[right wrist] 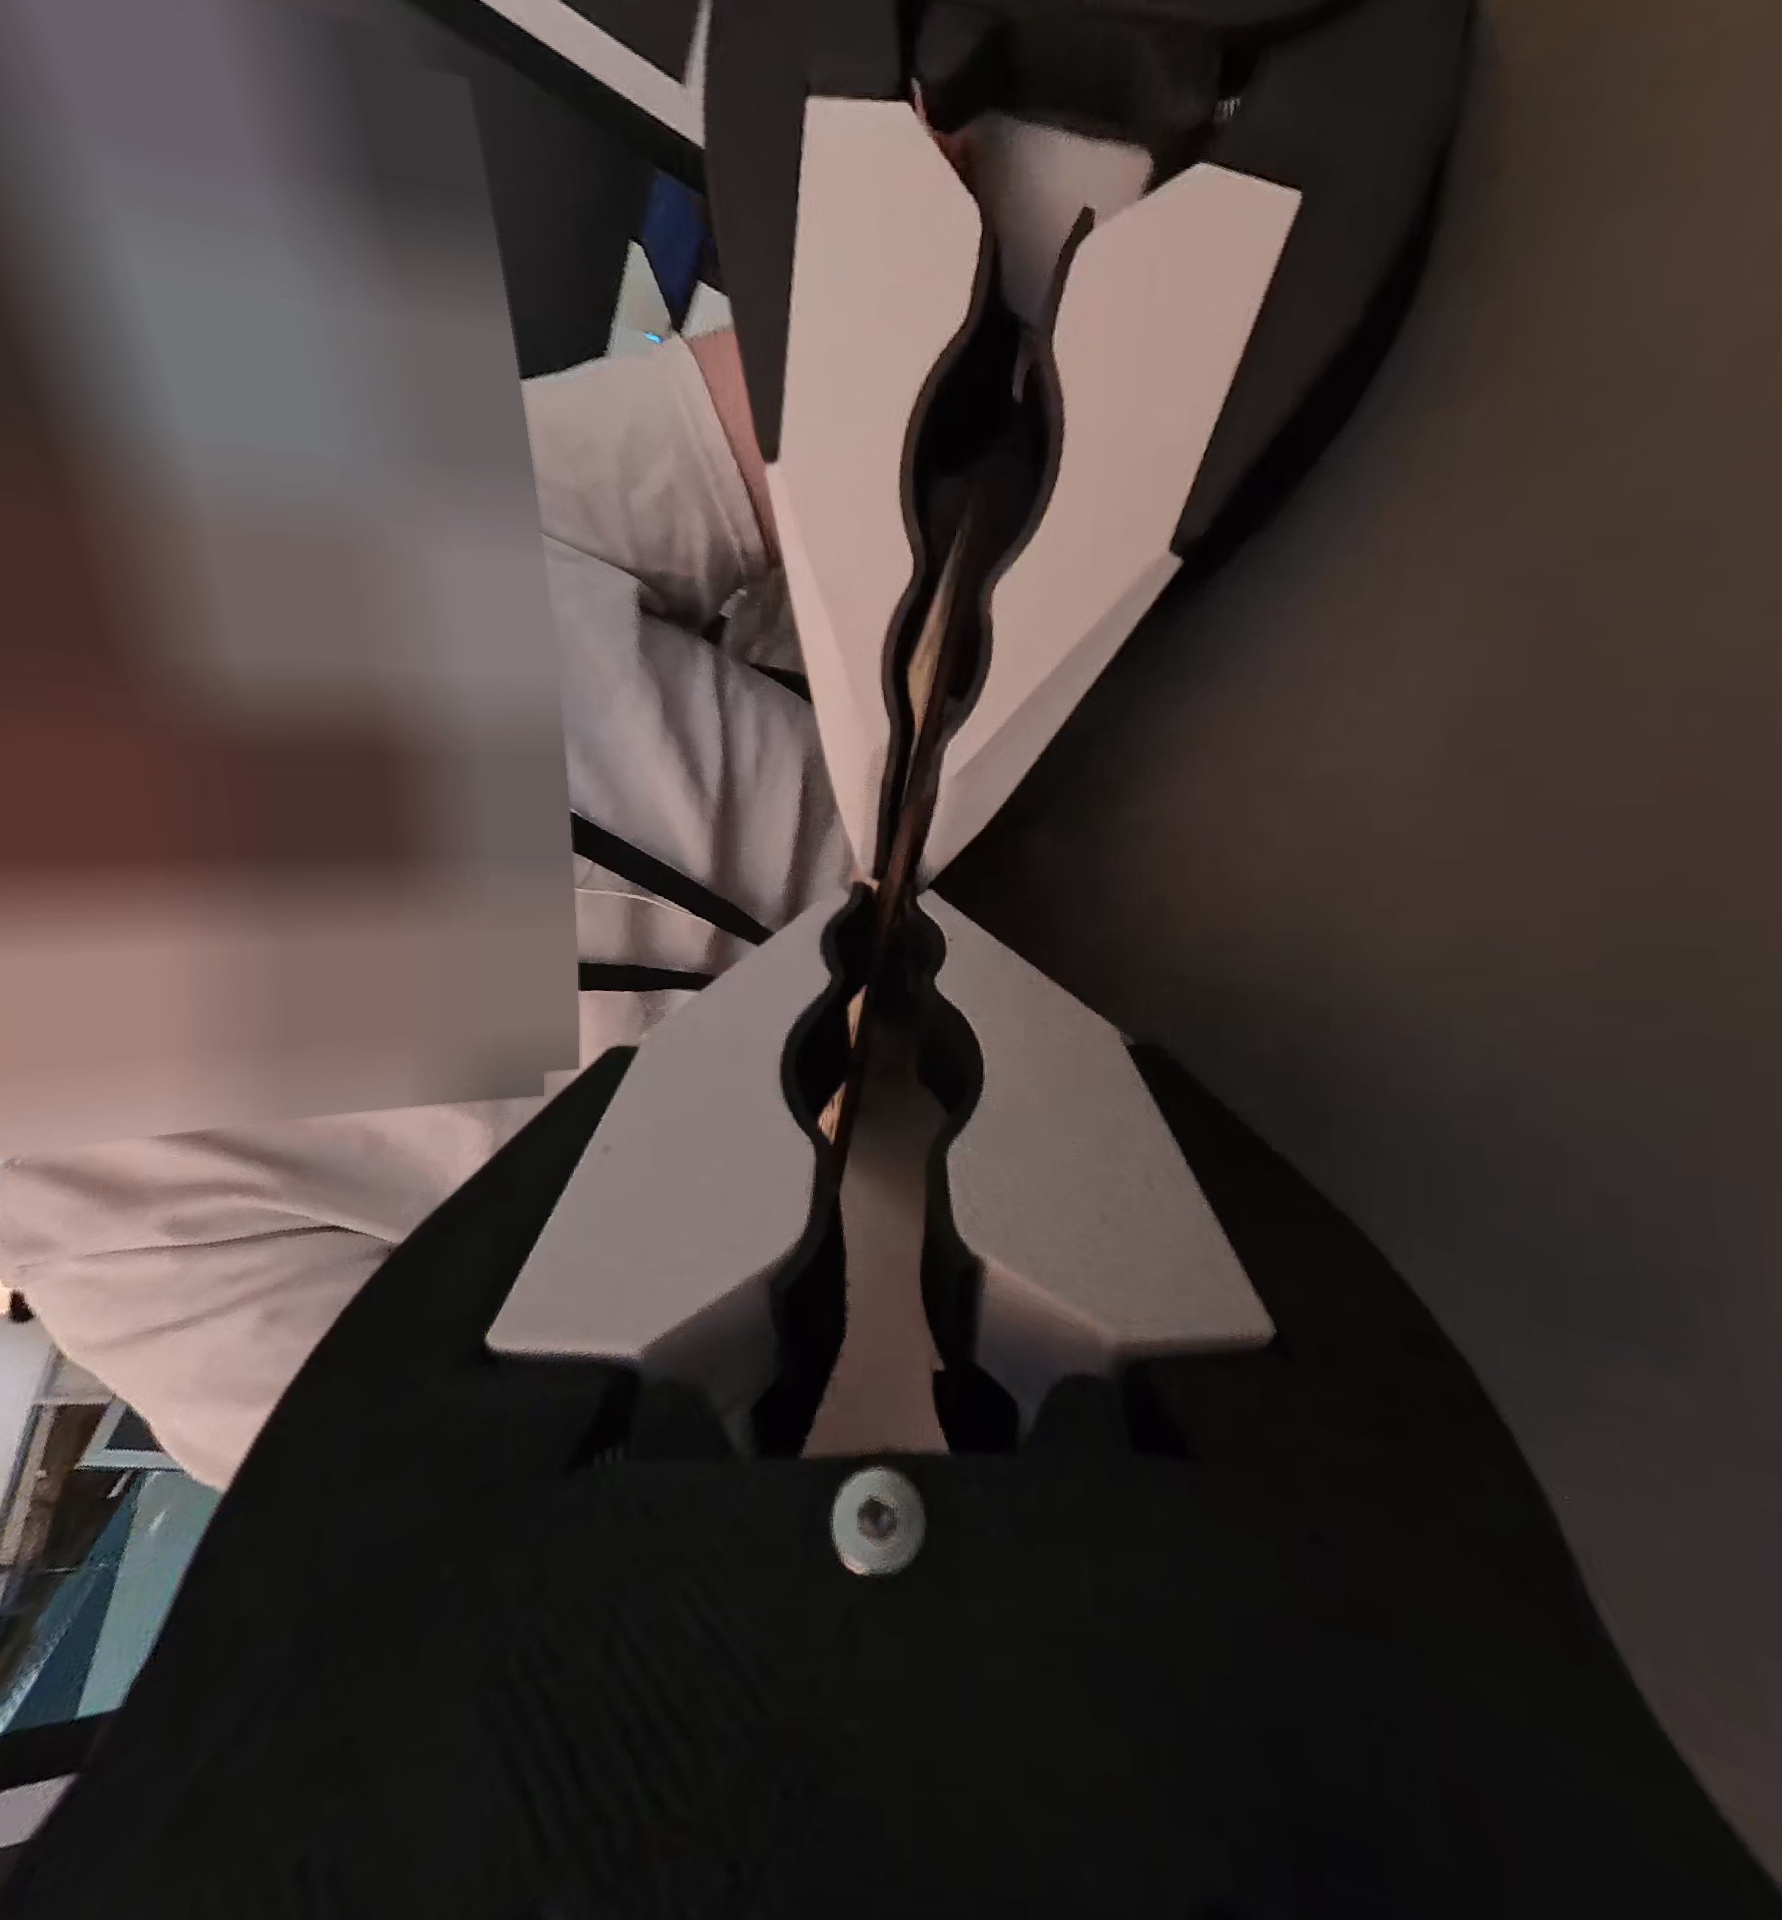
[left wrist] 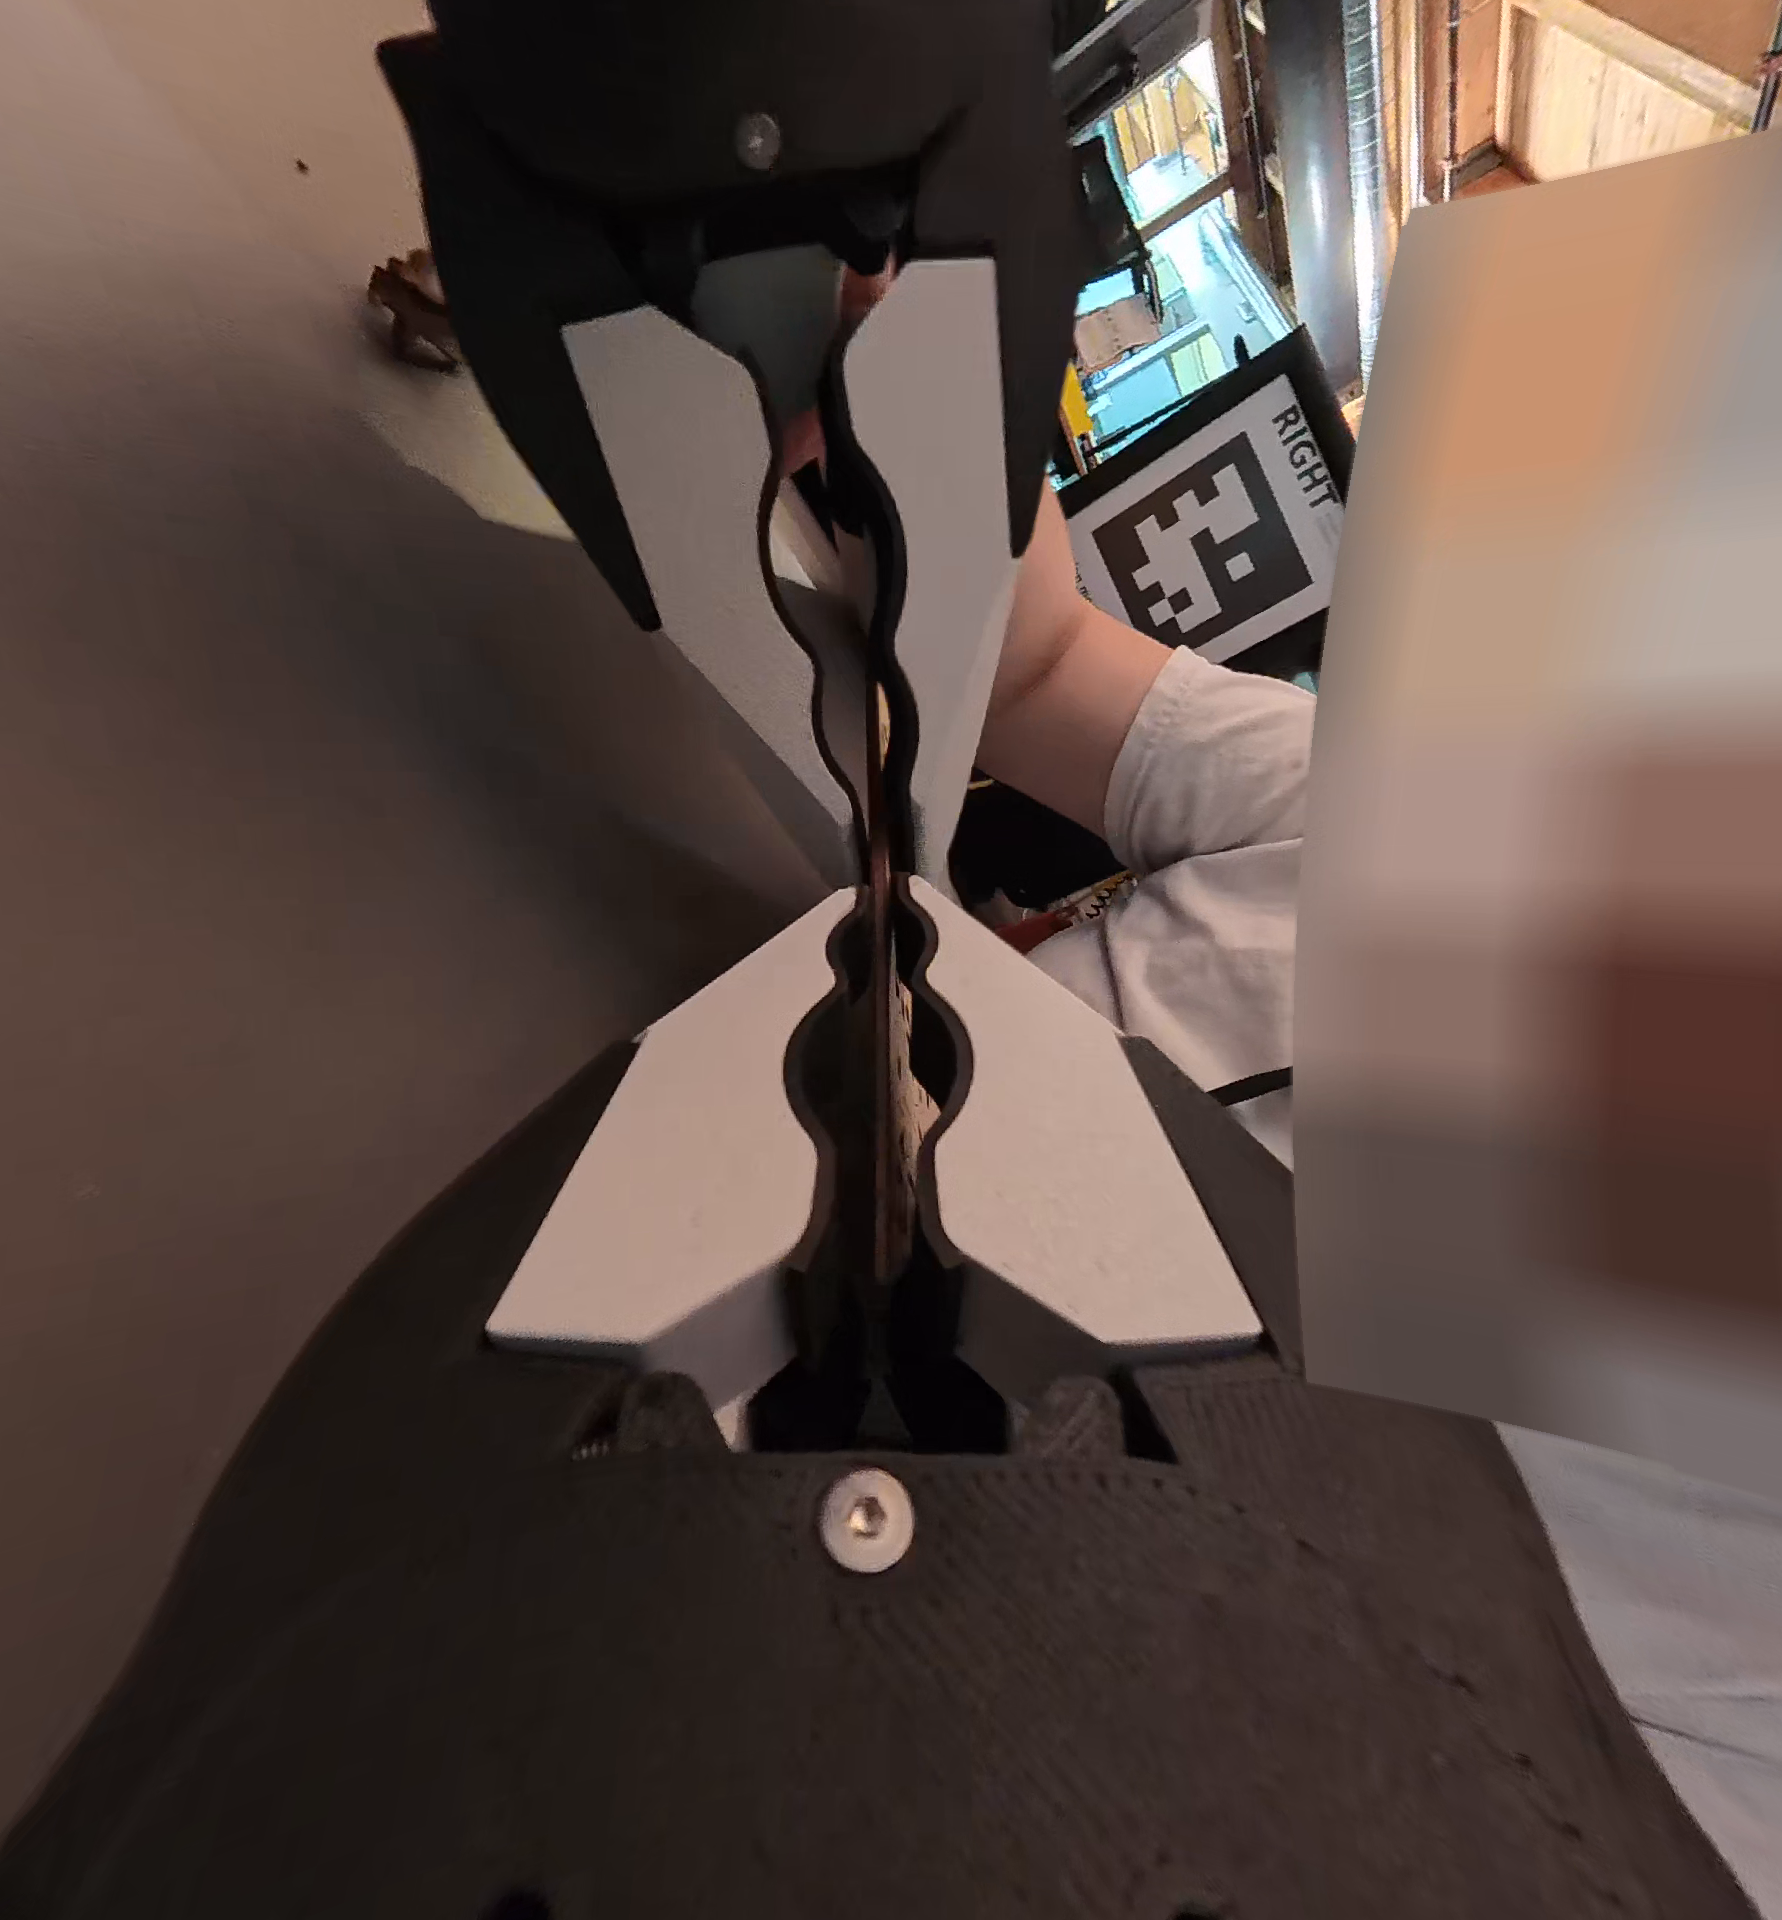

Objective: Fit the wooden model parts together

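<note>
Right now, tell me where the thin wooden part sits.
Centre of both wrist views: the thin wooden part stands edge-on, pinched between the left gripper and the right gripper, meeting tip to tip.

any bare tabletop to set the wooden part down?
Bare grey table lies left of the two claws in the left wrist view, past the small scraps near its top. Crowded in the middle: the left claw meets the right claw tip to tip, both clamping the thin wooden part.

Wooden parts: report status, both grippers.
Left gripper shut on thin wooden part. Right gripper shut on thin wooden part. Tips meet nose to nose. Joint hidden between fingers.
</note>
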The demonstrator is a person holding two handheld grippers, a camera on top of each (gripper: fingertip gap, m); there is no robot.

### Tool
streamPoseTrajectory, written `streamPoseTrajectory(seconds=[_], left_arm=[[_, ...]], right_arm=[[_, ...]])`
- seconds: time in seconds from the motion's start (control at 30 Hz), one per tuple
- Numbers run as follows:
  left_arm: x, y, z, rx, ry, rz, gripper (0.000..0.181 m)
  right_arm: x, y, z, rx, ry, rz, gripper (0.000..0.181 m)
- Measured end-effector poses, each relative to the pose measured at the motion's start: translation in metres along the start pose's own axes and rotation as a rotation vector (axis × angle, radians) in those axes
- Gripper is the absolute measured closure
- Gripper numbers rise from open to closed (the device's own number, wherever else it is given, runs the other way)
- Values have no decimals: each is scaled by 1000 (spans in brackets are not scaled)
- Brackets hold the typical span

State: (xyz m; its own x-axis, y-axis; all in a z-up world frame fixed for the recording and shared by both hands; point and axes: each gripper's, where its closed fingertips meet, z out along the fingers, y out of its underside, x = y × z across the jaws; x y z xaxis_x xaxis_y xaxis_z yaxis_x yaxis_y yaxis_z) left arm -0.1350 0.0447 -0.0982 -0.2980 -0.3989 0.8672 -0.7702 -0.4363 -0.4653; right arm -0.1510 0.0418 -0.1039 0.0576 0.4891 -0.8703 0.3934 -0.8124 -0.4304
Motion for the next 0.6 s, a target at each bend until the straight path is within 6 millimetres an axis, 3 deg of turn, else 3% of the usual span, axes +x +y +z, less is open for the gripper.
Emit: streamPoseTrajectory(seconds=[0.3, 0.6], left_arm=[[-9, 5, 5, -38, -65, -11, 179], [-2, 10, 9, -74, -35, 30, 179]], right_arm=[[9, 11, 5, -112, 64, 72, 177], [-2, 14, 10, -139, -95, 90, 180]])
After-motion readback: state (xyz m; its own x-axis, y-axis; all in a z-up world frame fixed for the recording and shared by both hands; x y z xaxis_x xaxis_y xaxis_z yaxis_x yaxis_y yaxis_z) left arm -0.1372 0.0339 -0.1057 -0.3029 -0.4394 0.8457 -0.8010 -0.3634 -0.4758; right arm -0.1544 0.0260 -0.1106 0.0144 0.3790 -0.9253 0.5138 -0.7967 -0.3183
